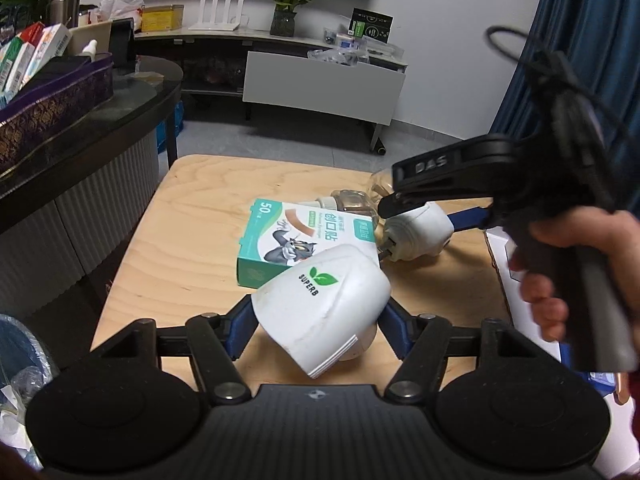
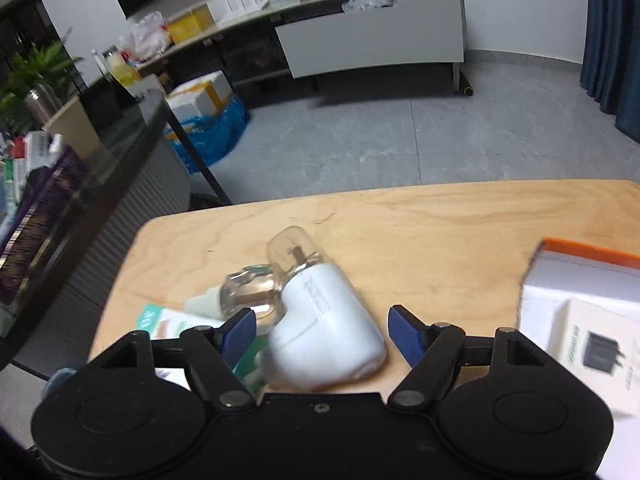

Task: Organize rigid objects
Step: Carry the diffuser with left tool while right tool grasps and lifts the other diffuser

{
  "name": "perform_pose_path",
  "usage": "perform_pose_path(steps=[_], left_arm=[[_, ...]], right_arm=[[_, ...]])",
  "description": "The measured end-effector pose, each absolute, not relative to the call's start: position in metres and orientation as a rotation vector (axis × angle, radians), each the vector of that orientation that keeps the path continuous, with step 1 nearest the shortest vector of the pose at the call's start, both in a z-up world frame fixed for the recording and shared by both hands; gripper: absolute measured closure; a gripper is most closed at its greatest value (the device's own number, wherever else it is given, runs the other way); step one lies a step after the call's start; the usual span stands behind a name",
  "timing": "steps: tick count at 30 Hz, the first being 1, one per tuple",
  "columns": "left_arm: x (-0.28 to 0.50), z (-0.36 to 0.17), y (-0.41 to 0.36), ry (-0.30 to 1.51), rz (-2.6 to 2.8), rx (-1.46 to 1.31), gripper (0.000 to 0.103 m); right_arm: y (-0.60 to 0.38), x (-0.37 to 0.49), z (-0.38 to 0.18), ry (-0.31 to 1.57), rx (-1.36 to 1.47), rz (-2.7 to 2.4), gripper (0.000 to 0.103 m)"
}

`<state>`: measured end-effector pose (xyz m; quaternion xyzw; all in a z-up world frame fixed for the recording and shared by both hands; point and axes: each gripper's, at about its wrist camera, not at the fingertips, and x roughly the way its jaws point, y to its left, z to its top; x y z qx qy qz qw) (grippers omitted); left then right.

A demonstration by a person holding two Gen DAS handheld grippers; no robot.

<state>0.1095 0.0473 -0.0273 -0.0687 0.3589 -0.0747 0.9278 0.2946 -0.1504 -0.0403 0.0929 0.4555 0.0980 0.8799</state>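
In the left wrist view my left gripper (image 1: 318,307) is shut on a white plug-in device marked SUPERB (image 1: 320,328), tilted above the wooden table (image 1: 192,240). Behind it lies a green plaster box (image 1: 280,240). A second white plug-in device (image 2: 328,332) with a clear bottle (image 2: 288,252) screwed into it lies on the table. My right gripper (image 2: 321,314) stands open around it, with the blue pads (image 2: 404,332) clear of its sides. A small clear bottle with a white cap (image 2: 236,292) lies beside it. A hand (image 1: 560,280) holds the right gripper.
An open white box with an orange rim (image 2: 580,280), holding a charger carton (image 2: 600,352), sits at the table's right edge. A dark glass counter (image 1: 100,120) with a purple tray of boxes (image 1: 52,92) stands to the left. A low cabinet (image 1: 320,84) stands across the grey floor.
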Motion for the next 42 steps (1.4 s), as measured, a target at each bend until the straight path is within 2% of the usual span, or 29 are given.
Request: perform_pose_path(steps=[2,4,11,23,33,42], left_arm=[[0.111,-0.031,0.047,0.737,-0.157,-0.149,0.037],[0.112,-0.031,0.048,0.732,-0.158,-0.16,0.037],[0.106,-0.026,0.05,0.707,-0.148,-0.159,0.037],[0.074,0.018,0.042,0.606,-0.164,-0.146,0.037],[0.031,0.05,-0.024,0.556,-0.307,-0.095,0.037],[0.006,0.049,-0.101,0.56,-0.464,-0.078,0.037]], right_arm=[[-0.149,0.3,-0.049,0.969,0.192,0.228,0.02],[-0.14,0.3,-0.052,0.947,0.117,0.228,0.028],[-0.146,0.278,-0.048,0.898,0.084,0.202,0.029],[-0.202,0.175,0.029,0.714,0.149,0.192,0.03],[-0.277,0.055,0.063,0.579,0.128,0.0,0.03],[-0.341,-0.019,0.053,0.542,0.172,-0.149,0.03]])
